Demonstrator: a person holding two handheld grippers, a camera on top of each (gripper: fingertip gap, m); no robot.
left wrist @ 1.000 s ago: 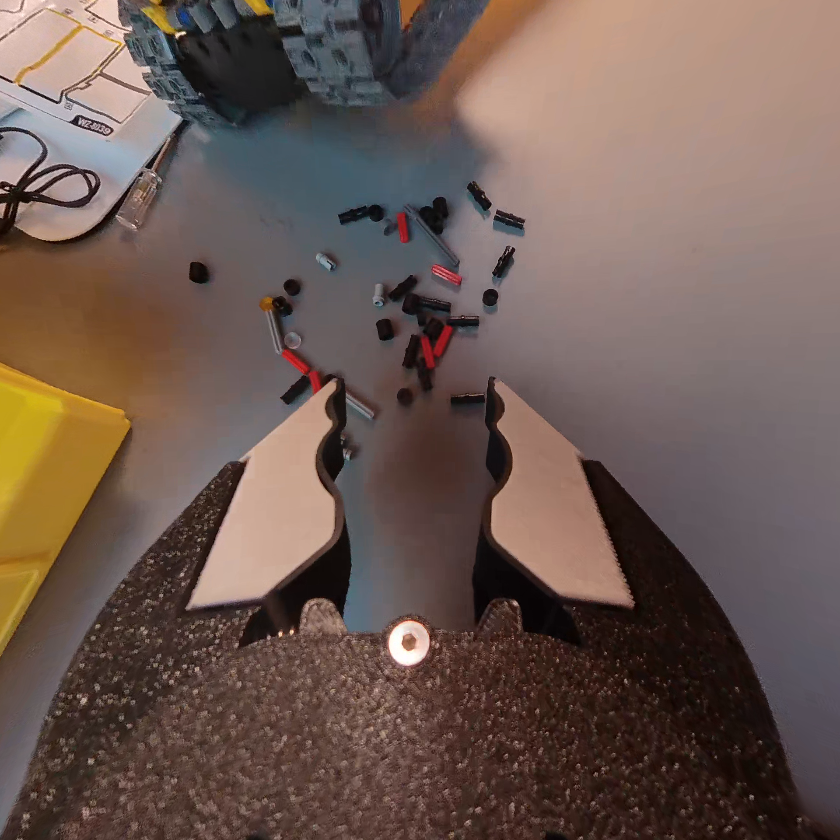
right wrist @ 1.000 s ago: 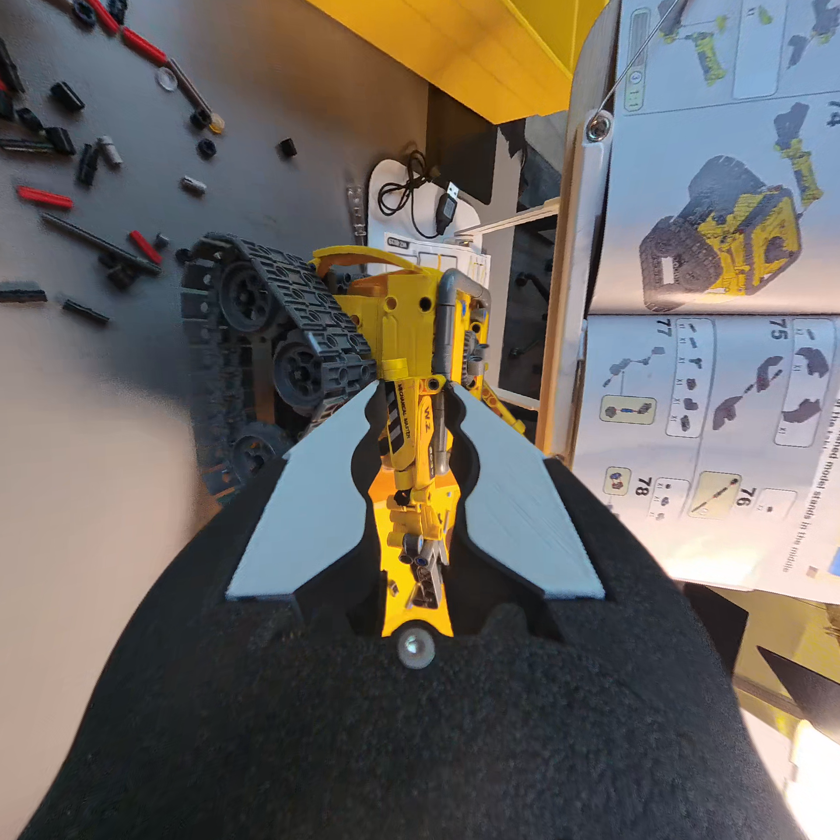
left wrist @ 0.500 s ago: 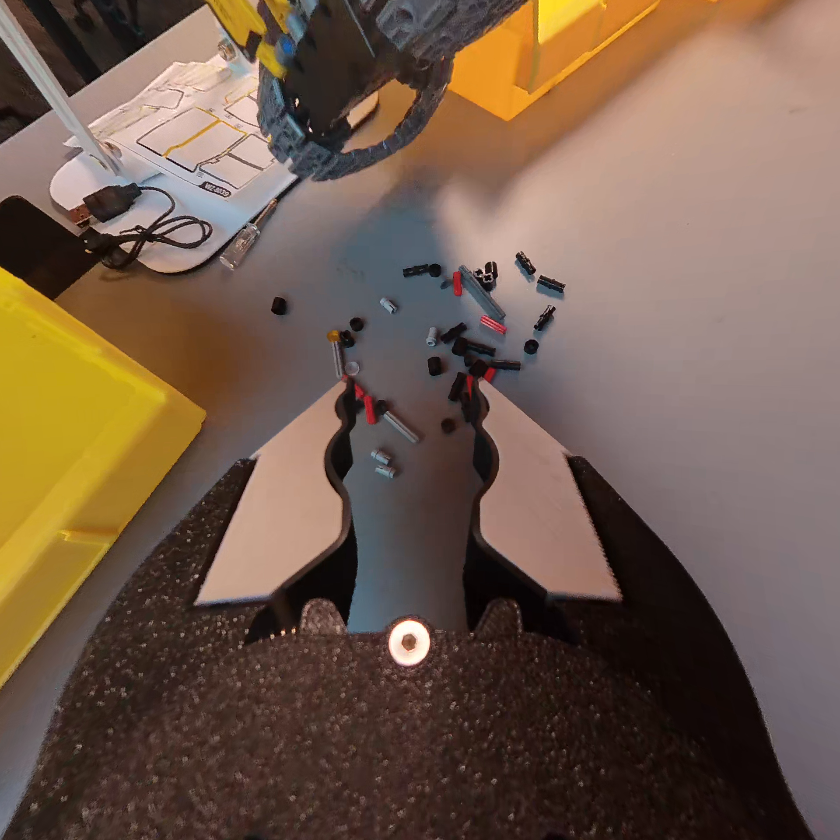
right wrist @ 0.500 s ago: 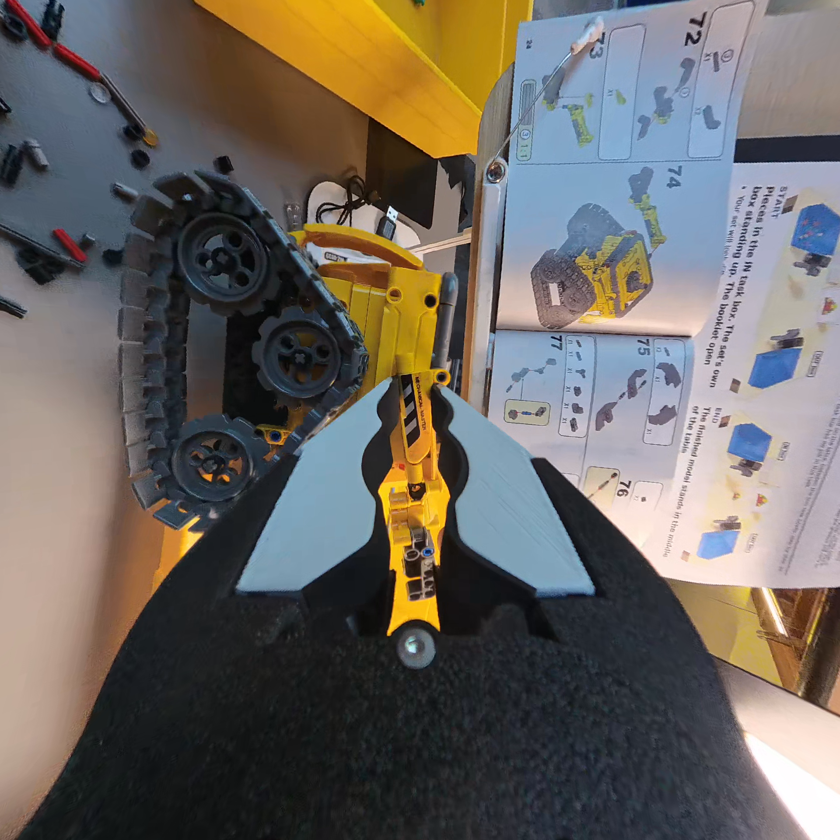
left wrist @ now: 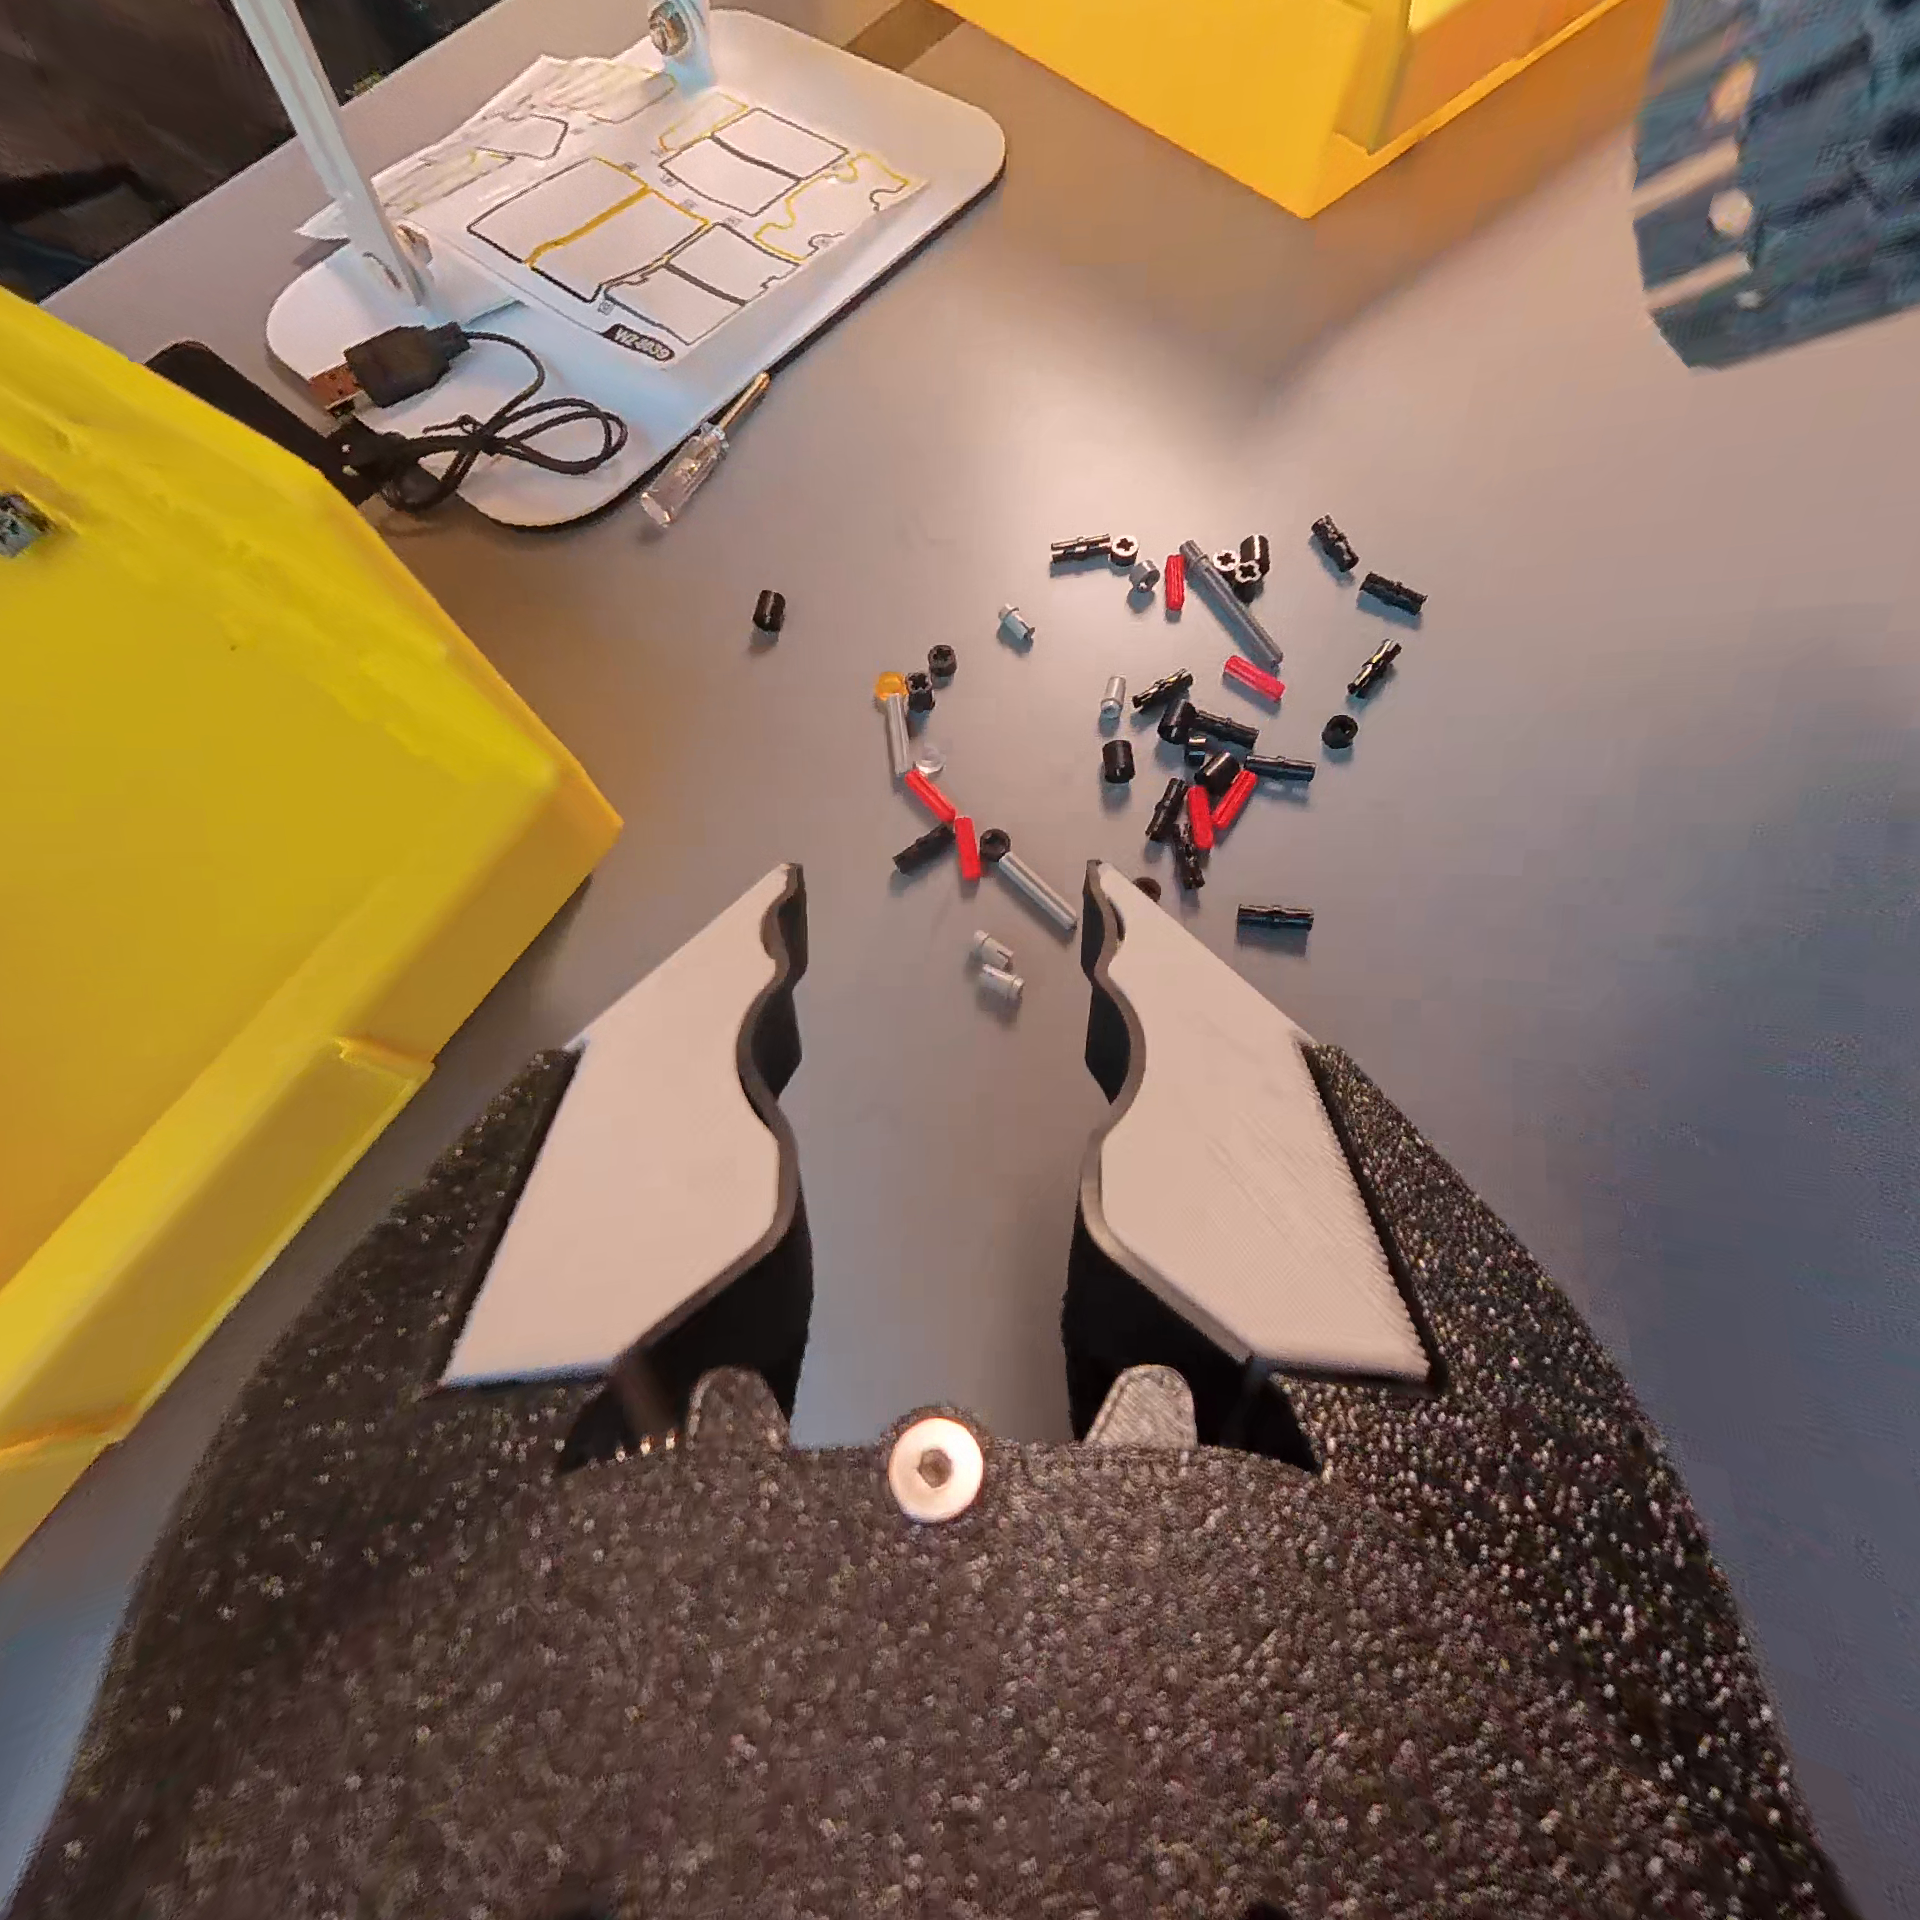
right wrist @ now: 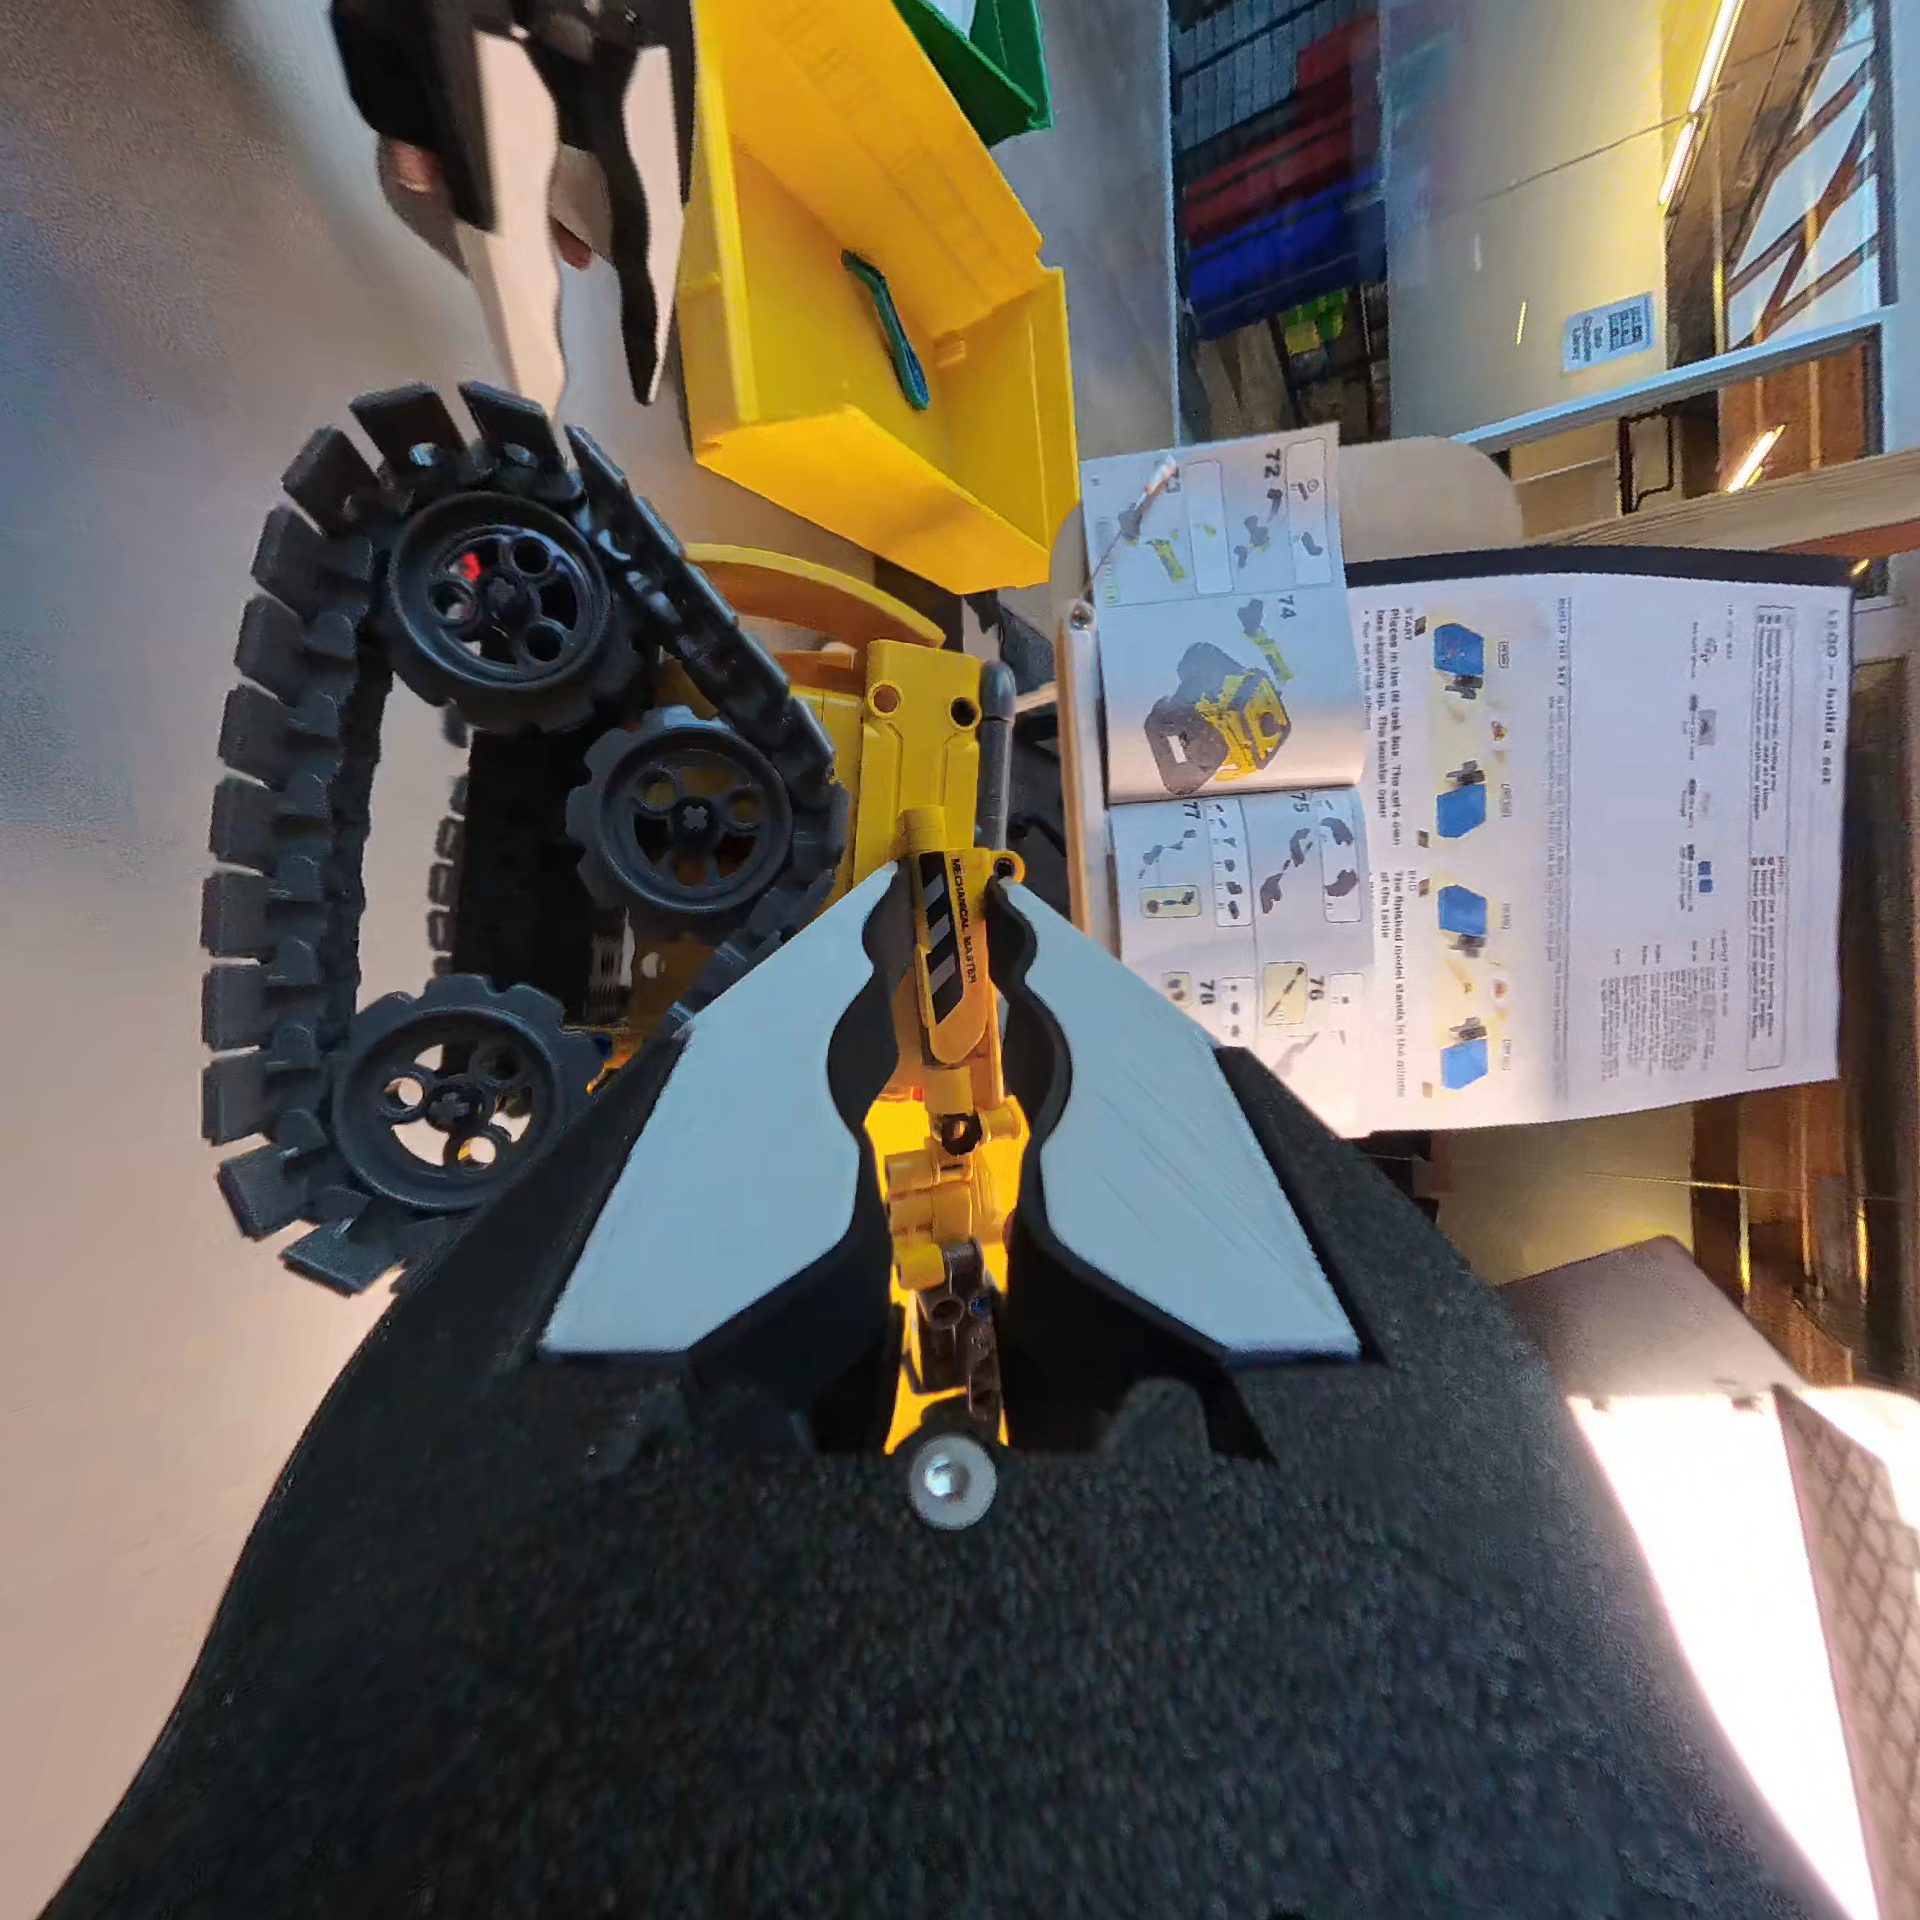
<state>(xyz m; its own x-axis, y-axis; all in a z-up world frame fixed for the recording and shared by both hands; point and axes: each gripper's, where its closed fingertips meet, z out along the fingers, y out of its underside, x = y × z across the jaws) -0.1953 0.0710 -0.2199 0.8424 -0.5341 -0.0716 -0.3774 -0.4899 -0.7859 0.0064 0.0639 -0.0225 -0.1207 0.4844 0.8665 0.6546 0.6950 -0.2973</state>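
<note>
- Grey tabletop (left wrist: 1558, 935) fills the left wrist view, with shelving and a window far behind in the right wrist view.
- Left gripper (left wrist: 943, 891) hovers over the table with its jaws wide apart, holding nothing.
- Just beyond its tips lies a scatter of small black, red and grey pins (left wrist: 1174, 727); two small grey pieces (left wrist: 995, 968) lie between the fingers.
- To its left stands a yellow bin (left wrist: 229, 790); a second yellow bin (left wrist: 1299, 94) sits far right.
- Far left, a white stand base (left wrist: 894, 197) carries a sticker sheet (left wrist: 665, 218) and a coiled black cable (left wrist: 468, 426); a clear-handled screwdriver (left wrist: 696, 457) lies beside it.
- Right gripper (right wrist: 943, 883) is closed narrowly on the yellow arm (right wrist: 951, 966) of a tracked toy vehicle (right wrist: 686, 821), which is held up off the table.
- The vehicle's black track (right wrist: 291, 831) and wheels are to the left of the fingers.
- To the right, an open instruction booklet (right wrist: 1226, 727) stands on a holder.
</note>
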